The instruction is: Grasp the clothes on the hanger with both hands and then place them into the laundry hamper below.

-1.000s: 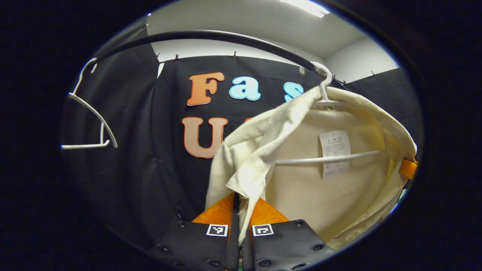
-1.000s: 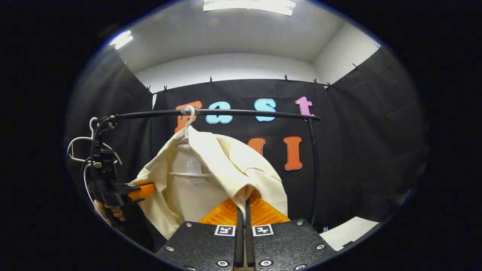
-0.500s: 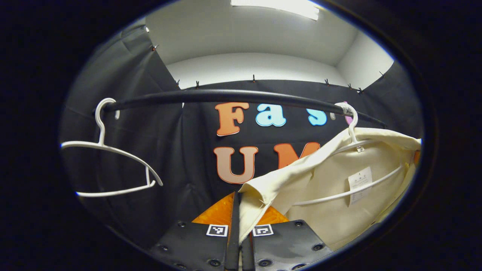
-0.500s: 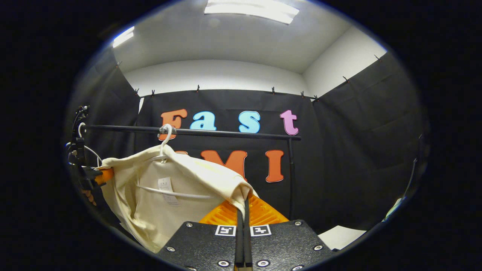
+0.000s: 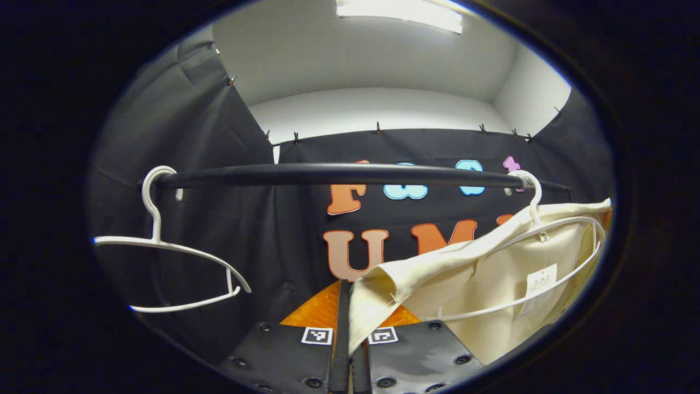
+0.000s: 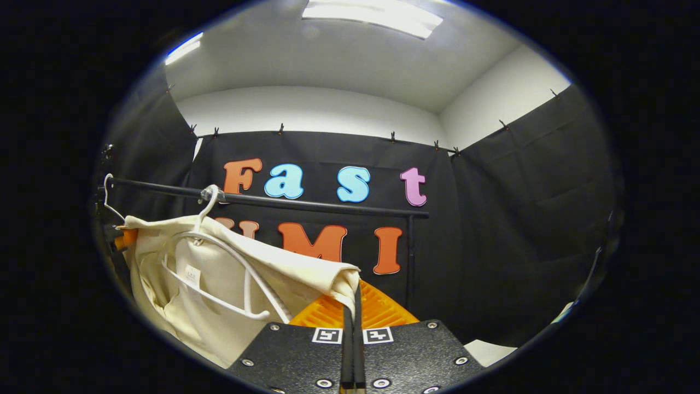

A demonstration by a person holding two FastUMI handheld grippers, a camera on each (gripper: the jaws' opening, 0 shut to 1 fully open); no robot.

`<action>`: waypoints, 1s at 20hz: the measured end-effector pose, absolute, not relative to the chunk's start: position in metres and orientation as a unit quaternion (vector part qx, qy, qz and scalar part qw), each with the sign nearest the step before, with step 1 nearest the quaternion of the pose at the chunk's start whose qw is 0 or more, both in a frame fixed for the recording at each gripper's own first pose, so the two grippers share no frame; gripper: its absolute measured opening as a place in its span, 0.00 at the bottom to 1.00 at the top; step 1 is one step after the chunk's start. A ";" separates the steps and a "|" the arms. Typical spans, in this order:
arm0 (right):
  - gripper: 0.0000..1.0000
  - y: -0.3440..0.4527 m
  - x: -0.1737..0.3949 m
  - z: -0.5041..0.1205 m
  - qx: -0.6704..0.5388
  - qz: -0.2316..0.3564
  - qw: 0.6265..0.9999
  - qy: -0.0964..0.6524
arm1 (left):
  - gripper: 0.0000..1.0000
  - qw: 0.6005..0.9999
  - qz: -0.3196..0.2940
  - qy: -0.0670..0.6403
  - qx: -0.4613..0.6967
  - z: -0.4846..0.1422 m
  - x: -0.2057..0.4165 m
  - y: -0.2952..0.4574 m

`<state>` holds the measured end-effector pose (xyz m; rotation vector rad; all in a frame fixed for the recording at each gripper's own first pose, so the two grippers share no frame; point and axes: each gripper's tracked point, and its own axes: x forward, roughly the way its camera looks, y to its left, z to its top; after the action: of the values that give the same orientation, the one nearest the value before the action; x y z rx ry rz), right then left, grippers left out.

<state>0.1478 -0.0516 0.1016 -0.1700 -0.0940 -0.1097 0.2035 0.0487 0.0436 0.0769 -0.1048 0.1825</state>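
Note:
A cream garment (image 5: 492,284) is stretched sideways off its white hanger (image 5: 552,241), whose hook is on the black rail (image 5: 339,175). My left gripper (image 5: 345,293) is shut on one corner of the cloth. In the right gripper view the same garment (image 6: 219,279) spreads to the left, with the hanger (image 6: 235,273) showing bare inside its opening. My right gripper (image 6: 353,298) is shut on the opposite corner. At the far left of that view the left gripper (image 6: 123,238) pinches the other end. The hamper lies outside both views.
An empty white hanger (image 5: 169,257) hangs on the left end of the rail. The rail's upright post (image 6: 411,262) stands right of the garment. A pale patch of floor (image 6: 486,350) shows at the lower right.
Both grippers have pulled apart and back from the rail, drawing the garment out flat. The cloth has slid off the hanger's shoulders, and its frame now shows bare.

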 end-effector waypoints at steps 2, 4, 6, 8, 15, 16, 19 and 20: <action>0.00 -0.049 0.156 0.079 -0.063 -0.035 0.997 -0.030 | 0.10 0.994 0.093 -0.046 0.036 0.036 0.201 0.058; 0.00 -0.044 0.163 0.057 -0.033 -0.010 0.999 -0.013 | 0.10 0.993 0.102 -0.042 0.046 0.030 0.201 0.067; 0.00 -0.044 0.169 0.043 -0.023 0.001 1.000 -0.009 | 0.10 0.993 0.104 -0.037 0.052 0.023 0.204 0.065; 0.00 -0.041 0.170 0.035 -0.021 0.008 1.000 -0.013 | 0.10 0.991 0.109 -0.038 0.061 0.019 0.208 0.066; 0.00 -0.027 0.175 -0.016 -0.029 0.011 1.000 -0.001 | 0.10 0.989 0.134 -0.008 0.069 -0.022 0.214 0.086; 0.00 -0.025 0.176 -0.021 -0.042 0.008 0.999 -0.004 | 0.10 0.986 0.140 -0.012 0.087 -0.022 0.212 0.087; 0.00 -0.022 0.177 -0.036 -0.075 -0.003 0.997 -0.006 | 0.10 0.982 0.152 -0.019 0.111 -0.029 0.215 0.087; 0.00 -0.020 0.180 -0.043 -0.074 0.000 0.997 -0.001 | 0.10 0.982 0.155 -0.016 0.108 -0.033 0.217 0.088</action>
<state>0.1795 -0.0201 -0.0427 -0.1482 -0.0016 -0.0006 0.2171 0.0885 -0.0330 0.2167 -0.0312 0.3112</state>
